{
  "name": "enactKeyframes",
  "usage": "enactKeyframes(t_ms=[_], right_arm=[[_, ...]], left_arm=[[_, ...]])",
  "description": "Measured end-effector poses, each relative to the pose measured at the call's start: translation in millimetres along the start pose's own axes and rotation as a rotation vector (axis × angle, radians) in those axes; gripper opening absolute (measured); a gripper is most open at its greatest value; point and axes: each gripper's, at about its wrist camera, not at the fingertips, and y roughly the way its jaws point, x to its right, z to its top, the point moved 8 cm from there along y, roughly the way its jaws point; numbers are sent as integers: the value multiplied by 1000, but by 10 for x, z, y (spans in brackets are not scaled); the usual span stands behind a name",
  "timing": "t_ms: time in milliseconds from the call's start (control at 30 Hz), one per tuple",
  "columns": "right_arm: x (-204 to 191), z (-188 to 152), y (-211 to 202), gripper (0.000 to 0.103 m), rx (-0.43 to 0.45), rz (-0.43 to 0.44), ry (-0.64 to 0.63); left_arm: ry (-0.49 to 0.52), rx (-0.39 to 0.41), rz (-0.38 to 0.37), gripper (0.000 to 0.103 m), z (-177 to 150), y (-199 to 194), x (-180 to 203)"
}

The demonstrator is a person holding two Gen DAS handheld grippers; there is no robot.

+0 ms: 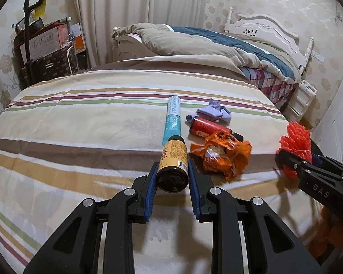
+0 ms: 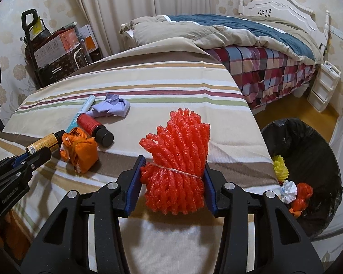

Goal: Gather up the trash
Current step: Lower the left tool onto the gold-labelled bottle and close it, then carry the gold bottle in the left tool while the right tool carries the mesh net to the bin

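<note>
My left gripper (image 1: 172, 167) is shut on a small yellow-labelled dark bottle (image 1: 173, 162), held just above the striped bedspread; it also shows in the right wrist view (image 2: 43, 145). My right gripper (image 2: 175, 166) is shut on a bundle of orange foam netting (image 2: 178, 157), also seen in the left wrist view (image 1: 296, 143). On the bedspread lie a teal tube (image 1: 174, 118), a red bottle with a black cap (image 2: 93, 126), a crumpled orange wrapper (image 1: 224, 154) and a crumpled lilac cloth (image 2: 112, 107).
A black-lined trash bin (image 2: 308, 150) stands on the floor at the right of the striped surface (image 2: 148, 86), holding yellow, white and orange trash. A bed with a white headboard (image 2: 283, 6) lies behind. Boxes and a cart (image 1: 45, 45) stand at the back left.
</note>
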Motion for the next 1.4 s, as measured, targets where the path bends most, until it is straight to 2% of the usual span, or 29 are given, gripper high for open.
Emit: enactKeyframes(t_ms=[467, 533, 600, 633, 733, 767, 800, 1167, 1400], right_arm=[[30, -103, -90, 45, -2, 4, 4], [31, -102, -89, 45, -3, 4, 3], [31, -105, -91, 45, -3, 4, 4], [29, -107, -89, 45, -3, 4, 4], [34, -115, -99, 45, -3, 5, 5], [29, -105, -89, 45, -2, 4, 3], [32, -108, -93, 45, -3, 4, 3], [19, -104, -145, 44, 13, 9, 9], [139, -22, -326, 44, 55, 1, 30]], left_arm=[[-7, -73, 13, 28, -86, 133, -4], [-14, -82, 9, 33, -82, 158, -9], [-20, -83, 2, 43, -63, 175, -8], [-21, -83, 2, 43, -45, 193, -8], [-12, -82, 1, 42, -36, 218, 6], [-8, -80, 0, 32, -39, 217, 19], [-1, -81, 0, 28, -44, 222, 32], [-17, -29, -25, 27, -36, 43, 57], [7, 30, -73, 27, 52, -232, 318]])
